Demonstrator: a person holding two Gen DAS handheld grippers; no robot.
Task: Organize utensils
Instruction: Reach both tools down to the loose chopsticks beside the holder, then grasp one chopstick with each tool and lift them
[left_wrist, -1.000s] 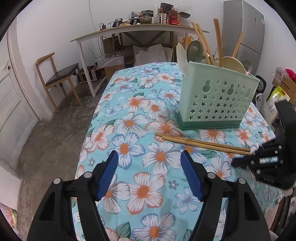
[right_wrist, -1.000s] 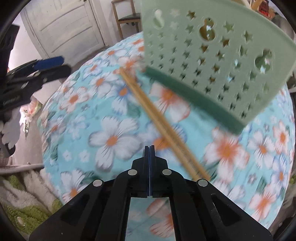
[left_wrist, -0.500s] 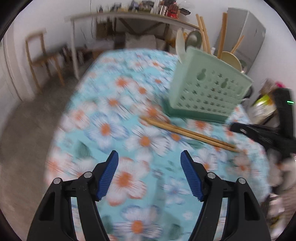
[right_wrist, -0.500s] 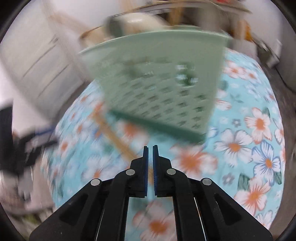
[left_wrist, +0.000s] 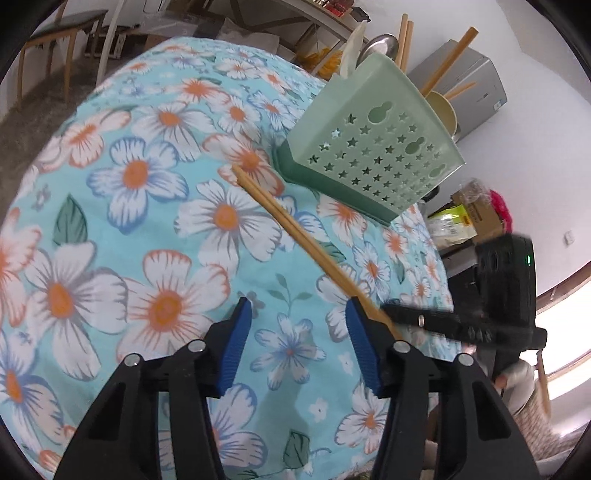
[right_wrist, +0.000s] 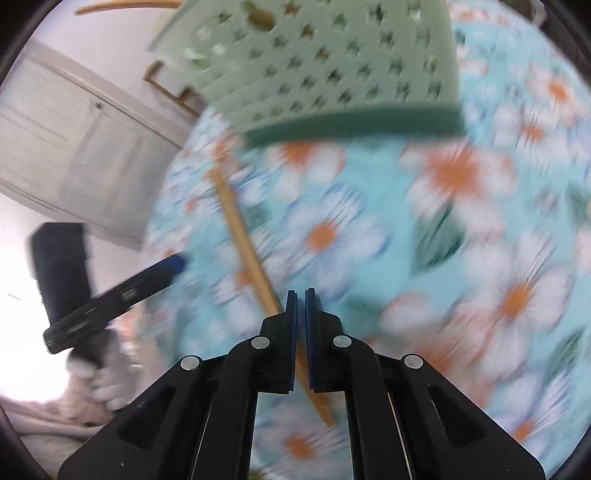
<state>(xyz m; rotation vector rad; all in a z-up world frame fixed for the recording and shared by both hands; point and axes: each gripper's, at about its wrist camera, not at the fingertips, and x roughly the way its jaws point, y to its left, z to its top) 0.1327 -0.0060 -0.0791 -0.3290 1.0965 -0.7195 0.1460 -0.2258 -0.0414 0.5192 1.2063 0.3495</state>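
Both grippers have swung in toward the chopsticks since a second ago; my right one was pressed flat then and now shows a narrow slit between its pads. Left to right in the left wrist view: flowered tablecloth (left_wrist: 155, 192) fills most of the frame, my left gripper (left_wrist: 295, 345) hangs low over it with its blue pads spread wide and nothing between them. Chopsticks (left_wrist: 295, 225) lie side by side on the cloth, running diagonally from just beside the holder's base down to the right pad (left_wrist: 360, 347), passing behind it. Green utensil holder (left_wrist: 373, 158) with star cutouts stands on the cloth further back, upright chopsticks, spoons and a ladle sticking out of its top. Right gripper (left_wrist: 395, 314) comes in from the right edge at the near end of the chopsticks; can't tell from here if it touches them. Right wrist view is motion-blurred: left gripper (right_wrist: 173, 264) at left, chopsticks (right_wrist: 243, 243) running down toward my right gripper (right_wrist: 301, 301), holder (right_wrist: 332, 62) above. Pads nearly together, chopsticks appear to pass just left of and under the slit, not gripped as far as I can tell.
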